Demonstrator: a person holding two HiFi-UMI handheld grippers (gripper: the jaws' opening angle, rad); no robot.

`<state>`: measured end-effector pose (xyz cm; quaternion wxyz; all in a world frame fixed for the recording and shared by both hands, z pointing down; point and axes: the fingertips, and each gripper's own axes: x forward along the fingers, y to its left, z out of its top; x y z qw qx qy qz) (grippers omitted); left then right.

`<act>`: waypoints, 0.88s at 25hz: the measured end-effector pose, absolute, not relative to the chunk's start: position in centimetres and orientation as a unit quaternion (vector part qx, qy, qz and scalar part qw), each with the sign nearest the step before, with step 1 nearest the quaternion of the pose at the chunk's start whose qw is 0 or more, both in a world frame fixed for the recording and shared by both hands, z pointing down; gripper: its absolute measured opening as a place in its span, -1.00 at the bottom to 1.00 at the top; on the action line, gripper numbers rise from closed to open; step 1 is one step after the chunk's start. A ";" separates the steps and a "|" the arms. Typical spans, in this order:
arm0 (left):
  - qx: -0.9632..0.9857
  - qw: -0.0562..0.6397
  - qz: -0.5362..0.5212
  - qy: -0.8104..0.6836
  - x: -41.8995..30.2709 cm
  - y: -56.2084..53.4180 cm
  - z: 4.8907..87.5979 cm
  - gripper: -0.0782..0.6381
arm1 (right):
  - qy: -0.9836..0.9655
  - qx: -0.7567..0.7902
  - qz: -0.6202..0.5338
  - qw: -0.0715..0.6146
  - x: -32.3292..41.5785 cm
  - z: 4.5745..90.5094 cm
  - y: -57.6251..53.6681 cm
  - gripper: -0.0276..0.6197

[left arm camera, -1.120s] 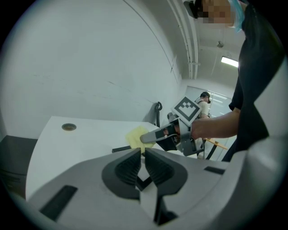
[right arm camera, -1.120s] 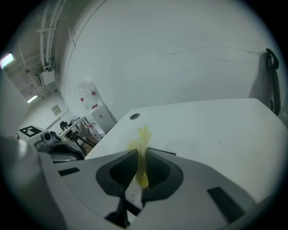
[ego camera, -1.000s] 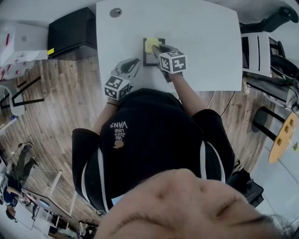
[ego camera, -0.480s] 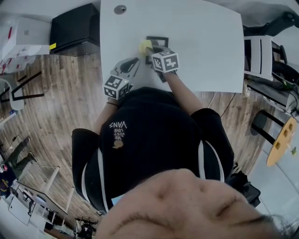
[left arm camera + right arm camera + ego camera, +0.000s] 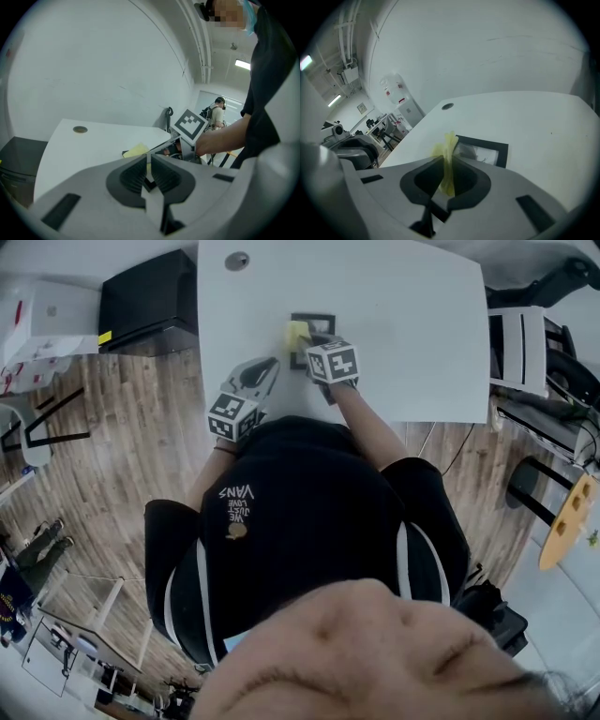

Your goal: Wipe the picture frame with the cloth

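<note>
The picture frame lies flat on the white bench. The right claw is pinched on a fold of the yellow cloth, which sits at the frame's left edge. The left claw, its jaws together and empty, sits apart to the frame's left and does not brace it. I judge that a firm stroke could skid the unheld frame across the bench, or drag the thin fold out of the grip.

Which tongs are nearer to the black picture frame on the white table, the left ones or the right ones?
Right. The right tongs hold the yellow cloth at the black rectangular picture frame; the left tongs sit apart, to its left.
</note>
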<state>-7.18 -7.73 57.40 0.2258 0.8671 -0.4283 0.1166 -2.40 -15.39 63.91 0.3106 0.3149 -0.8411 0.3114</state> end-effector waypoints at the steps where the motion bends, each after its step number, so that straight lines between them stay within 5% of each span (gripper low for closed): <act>1: 0.868 0.226 0.116 -0.427 -7.0 -7.8 57.4 -0.68 | -0.840 0.318 0.312 0.311 -2.1 64.0 -15.4 -0.78; 22: 0.883 0.228 0.123 -0.392 -4.5 -8.1 58.1 -0.68 | -0.808 0.384 0.325 0.308 5.5 64.4 -16.1 -0.78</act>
